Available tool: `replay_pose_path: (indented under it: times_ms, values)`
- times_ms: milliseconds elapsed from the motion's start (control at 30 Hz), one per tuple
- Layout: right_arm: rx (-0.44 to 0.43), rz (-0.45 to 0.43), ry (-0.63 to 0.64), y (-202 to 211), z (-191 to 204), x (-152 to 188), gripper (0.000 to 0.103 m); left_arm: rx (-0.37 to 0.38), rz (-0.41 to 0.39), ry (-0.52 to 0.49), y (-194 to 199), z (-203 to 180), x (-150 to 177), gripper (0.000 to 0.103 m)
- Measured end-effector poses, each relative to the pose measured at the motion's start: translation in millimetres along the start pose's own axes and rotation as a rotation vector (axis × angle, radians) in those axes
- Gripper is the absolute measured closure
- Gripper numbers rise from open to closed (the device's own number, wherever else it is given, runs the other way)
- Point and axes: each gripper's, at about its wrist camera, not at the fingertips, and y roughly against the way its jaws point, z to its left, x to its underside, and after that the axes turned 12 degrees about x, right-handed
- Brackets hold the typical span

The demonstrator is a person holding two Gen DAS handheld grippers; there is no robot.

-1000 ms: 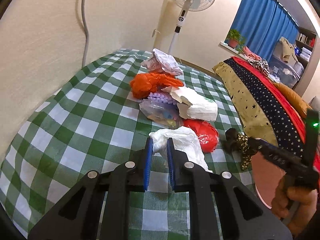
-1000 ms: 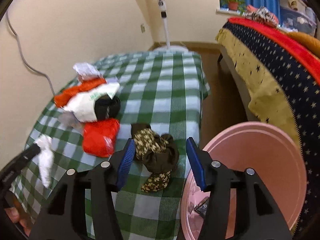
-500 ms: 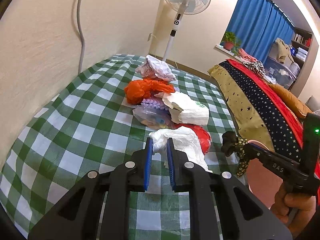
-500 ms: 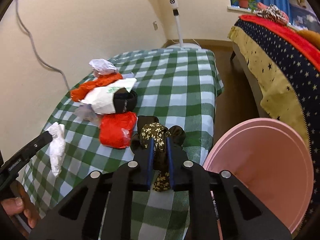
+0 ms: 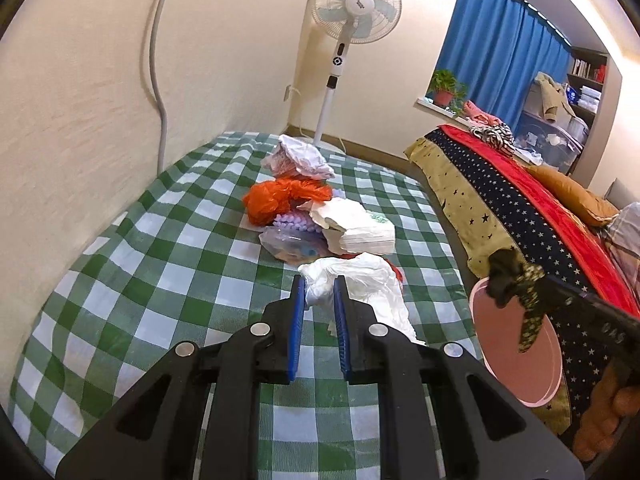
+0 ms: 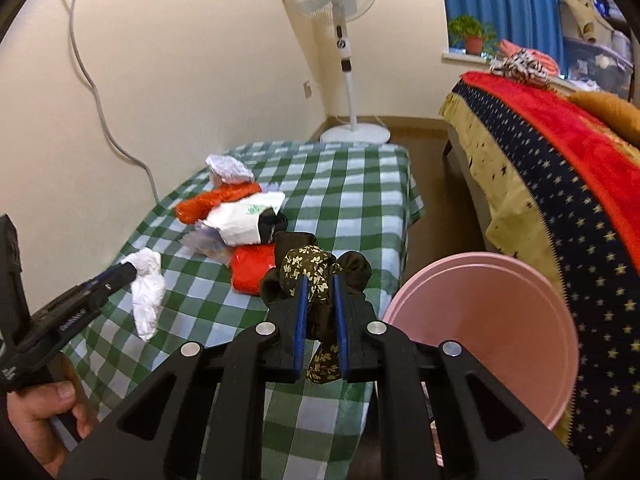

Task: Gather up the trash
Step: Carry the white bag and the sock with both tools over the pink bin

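Note:
My left gripper [image 5: 319,286] is shut on a crumpled white plastic bag [image 5: 360,284] and holds it above the green checked table [image 5: 168,248]; it also shows in the right wrist view [image 6: 147,284]. My right gripper [image 6: 320,284] is shut on a dark floral cloth scrap [image 6: 316,272], lifted above the table's right edge beside the pink bin [image 6: 488,332]. In the left wrist view the scrap [image 5: 516,280] hangs over the bin [image 5: 508,344]. A pile stays on the table: an orange bag [image 5: 280,196], a white paper bag [image 5: 356,224], a red bag [image 6: 252,268].
A crumpled white-and-pink wrapper [image 5: 300,156] lies at the far end of the pile. A clear bag [image 5: 288,240] lies under the paper bag. A standing fan [image 6: 340,40] stands beyond the table. A bed with a starred cover [image 6: 560,160] runs along the right.
My right gripper closed on the floral scrap and lifted it off the table toward the pink bin. My left gripper kept its hold on the white bag and rose with it.

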Motion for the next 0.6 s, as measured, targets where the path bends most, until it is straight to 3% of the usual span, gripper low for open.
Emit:
replay_pose_path:
  times_ms: [333,600]
  values:
    - [0.065,-0.079,-0.034,51.7,-36.7,-9.5,0.090,0.040,-0.020,-0.061,13.0,-28.2,6.9,0.088]
    - [0.119,-0.096,-0.077,69.0,-69.3,-7.2,0.090,0.088,-0.036,-0.089,14.0,-52.3,9.3,0.088]
